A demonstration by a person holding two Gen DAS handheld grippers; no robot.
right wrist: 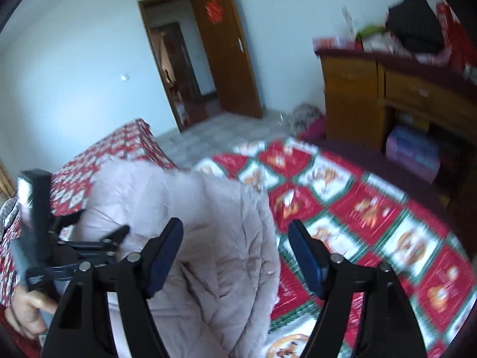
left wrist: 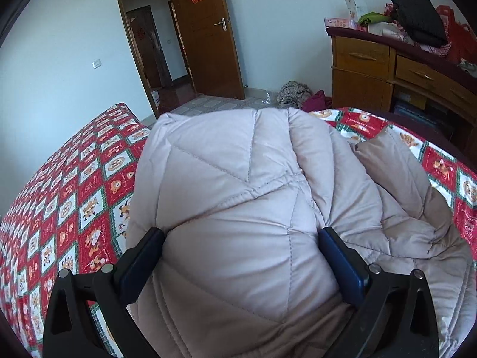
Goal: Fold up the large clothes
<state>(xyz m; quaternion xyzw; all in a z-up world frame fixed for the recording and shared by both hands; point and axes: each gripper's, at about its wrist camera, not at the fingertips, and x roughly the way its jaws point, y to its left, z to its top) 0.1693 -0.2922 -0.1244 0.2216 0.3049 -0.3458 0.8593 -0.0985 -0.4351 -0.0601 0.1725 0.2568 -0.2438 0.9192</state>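
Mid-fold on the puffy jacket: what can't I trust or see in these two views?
- Left wrist view: the jacket fills the frame and covers the bed beneath and its own far edge.
- Right wrist view: motion blur smears the bedspread and the dresser.
- Right wrist view: the left gripper sits partly behind the right gripper; its grip is unclear.

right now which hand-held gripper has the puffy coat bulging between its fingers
The left hand-held gripper: the coat fills the gap between its fingers. The right hand-held gripper stands open, the coat only beside one finger.
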